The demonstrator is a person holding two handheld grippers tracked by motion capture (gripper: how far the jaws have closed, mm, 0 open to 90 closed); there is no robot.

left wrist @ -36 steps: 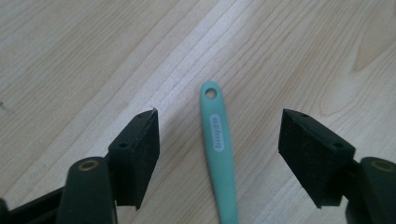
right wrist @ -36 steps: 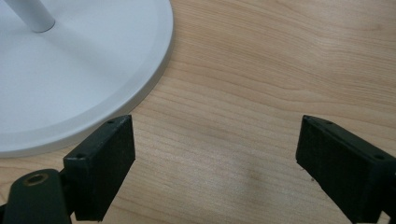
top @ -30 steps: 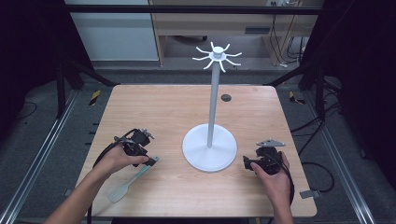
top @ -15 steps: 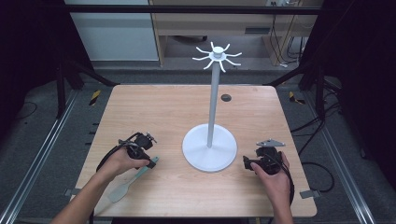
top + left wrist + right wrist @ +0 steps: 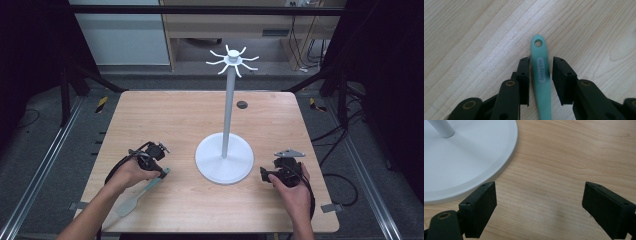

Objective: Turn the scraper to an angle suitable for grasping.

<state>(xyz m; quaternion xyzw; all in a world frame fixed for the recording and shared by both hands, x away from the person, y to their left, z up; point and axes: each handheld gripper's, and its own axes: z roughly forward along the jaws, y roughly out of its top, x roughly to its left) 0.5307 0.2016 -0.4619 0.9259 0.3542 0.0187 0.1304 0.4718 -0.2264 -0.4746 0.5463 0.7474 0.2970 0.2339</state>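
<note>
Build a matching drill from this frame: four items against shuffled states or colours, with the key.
Items:
1. spatula
2. stand
3. left gripper
4. right gripper

States:
A. jaws wide apart, nothing between them
B. upright, white
C. lying flat, teal handle
D. jaws on either side of a handle

Pairs: 1-C, 2-B, 3-D, 4-A.

Note: the left gripper's jaws have just been closing with the spatula's handle between them. A gap shows on one side.
</note>
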